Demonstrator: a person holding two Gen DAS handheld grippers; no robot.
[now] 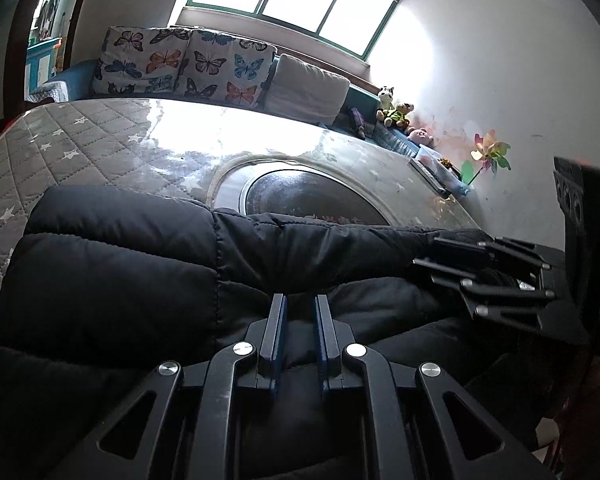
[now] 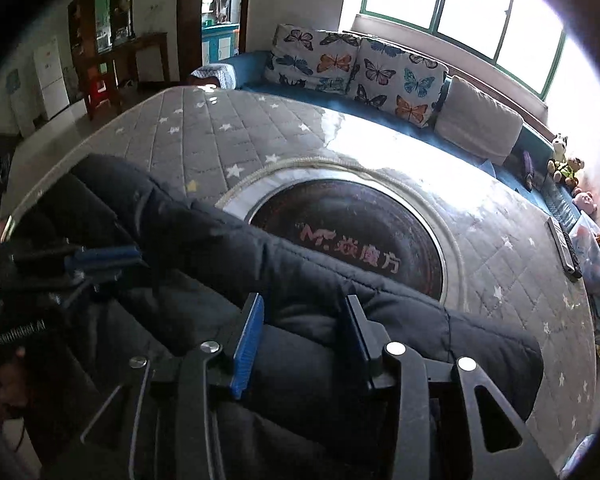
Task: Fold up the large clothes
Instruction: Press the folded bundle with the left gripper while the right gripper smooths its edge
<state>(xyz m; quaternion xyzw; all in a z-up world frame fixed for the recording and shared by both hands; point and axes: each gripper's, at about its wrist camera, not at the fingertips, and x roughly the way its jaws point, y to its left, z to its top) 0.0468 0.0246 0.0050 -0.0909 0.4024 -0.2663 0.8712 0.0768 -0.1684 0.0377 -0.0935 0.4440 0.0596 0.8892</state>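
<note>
Left wrist view: the black padded jacket (image 1: 112,272) lies on the quilted table cover (image 1: 60,140), one sleeve (image 1: 320,244) folded across its body. The left gripper (image 1: 300,320) is nearly closed, its pads pinching jacket fabric. Right wrist view: the right gripper (image 2: 304,332) stands part open astride the sleeve (image 2: 260,256); whether its pads press the cloth cannot be told. Judgement: keep the left pinch steady as an anchor, release the sleeve only once it lies flat, and lift clear without dragging it.
</note>
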